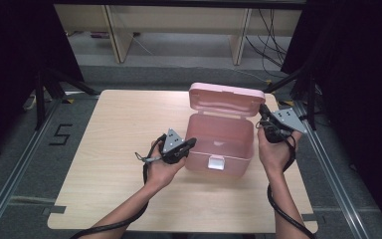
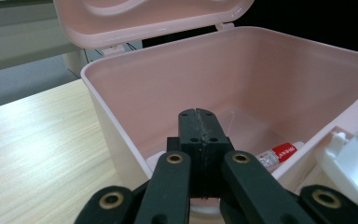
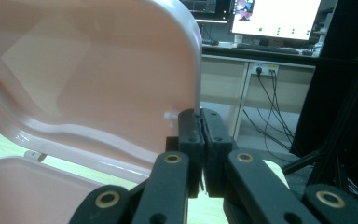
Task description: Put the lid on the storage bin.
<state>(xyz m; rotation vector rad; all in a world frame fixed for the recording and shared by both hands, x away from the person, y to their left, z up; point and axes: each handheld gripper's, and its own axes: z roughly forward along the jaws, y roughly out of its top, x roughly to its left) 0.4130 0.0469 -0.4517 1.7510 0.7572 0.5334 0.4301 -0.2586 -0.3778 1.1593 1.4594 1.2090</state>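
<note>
A pink plastic box point(image 1: 199, 162) stands open on the wooden table point(image 1: 119, 139), its lid point(image 1: 226, 97) raised at the back and a white latch point(image 1: 216, 163) on its front wall. My left gripper point(image 1: 193, 143) is shut with nothing in it, its tips at the box's front left corner. In the left gripper view the shut jaws point(image 2: 198, 114) hover over the rim of the box point(image 2: 261, 84); a small tube with a red label point(image 2: 279, 153) lies inside. My right gripper point(image 1: 263, 108) is at the lid's right end. The edge of the lid point(image 3: 88, 70) runs into the seam of the shut right gripper point(image 3: 200, 114).
Black stand legs point(image 1: 54, 84) and cables point(image 1: 271, 45) lie on the floor beyond the table's far corners. A "5" mark point(image 1: 59, 134) is on the floor at left. Wooden desk legs point(image 1: 117, 35) stand further back. Bare tabletop stretches left of the box.
</note>
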